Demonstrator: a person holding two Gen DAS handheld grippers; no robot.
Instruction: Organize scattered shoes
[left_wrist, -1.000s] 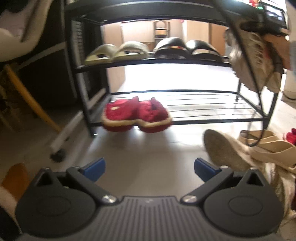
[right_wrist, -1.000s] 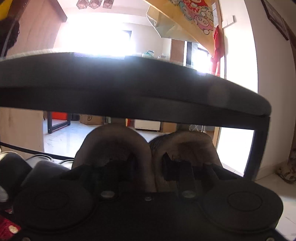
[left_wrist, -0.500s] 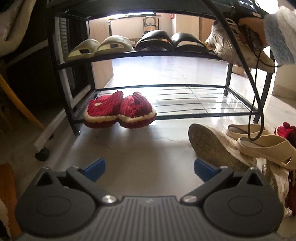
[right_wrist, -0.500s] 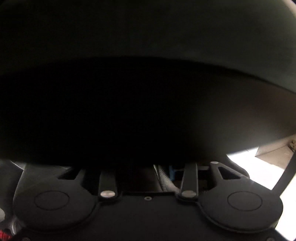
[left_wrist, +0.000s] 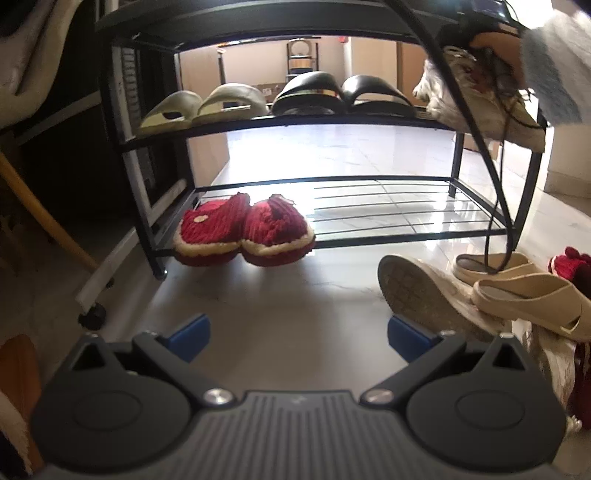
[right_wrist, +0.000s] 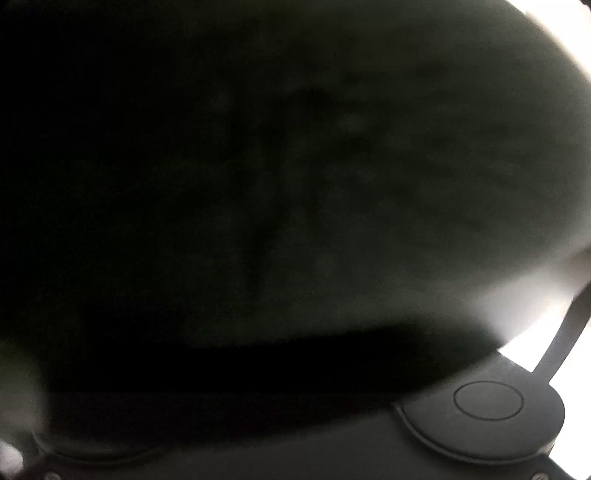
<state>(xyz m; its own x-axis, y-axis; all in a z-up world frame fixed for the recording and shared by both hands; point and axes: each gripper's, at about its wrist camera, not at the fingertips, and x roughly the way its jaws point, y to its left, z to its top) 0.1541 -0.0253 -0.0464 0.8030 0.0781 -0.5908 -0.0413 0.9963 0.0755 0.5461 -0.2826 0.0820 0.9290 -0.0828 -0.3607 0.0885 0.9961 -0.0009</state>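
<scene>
The black shoe rack (left_wrist: 332, 123) stands ahead. A red slipper pair (left_wrist: 243, 229) lies on its bottom shelf, at the left. Cream slippers (left_wrist: 207, 107) and black sandals (left_wrist: 343, 92) fill the middle shelf. At that shelf's right end, a hand (left_wrist: 498, 44) with my right gripper holds a beige sneaker (left_wrist: 476, 103), tilted, and part of it overhangs the shelf. In the right wrist view a dark shape blocks all but the gripper body (right_wrist: 487, 402). My left gripper (left_wrist: 299, 338) hovers low over the floor, open and empty. Its mate, another beige sneaker (left_wrist: 417, 295), lies sole-up beside its right fingertip.
Two beige slides (left_wrist: 528, 295) and a red slipper (left_wrist: 570, 258) lie on the floor at the right. A black cable (left_wrist: 498, 206) hangs in a loop in front of the rack's right post. A wooden leg (left_wrist: 44, 206) and a caster wheel (left_wrist: 92, 317) are at the left.
The held sneaker has gone from hanging in front of the rack to the middle shelf's right end. The right wrist view went dark. My left gripper stayed open.
</scene>
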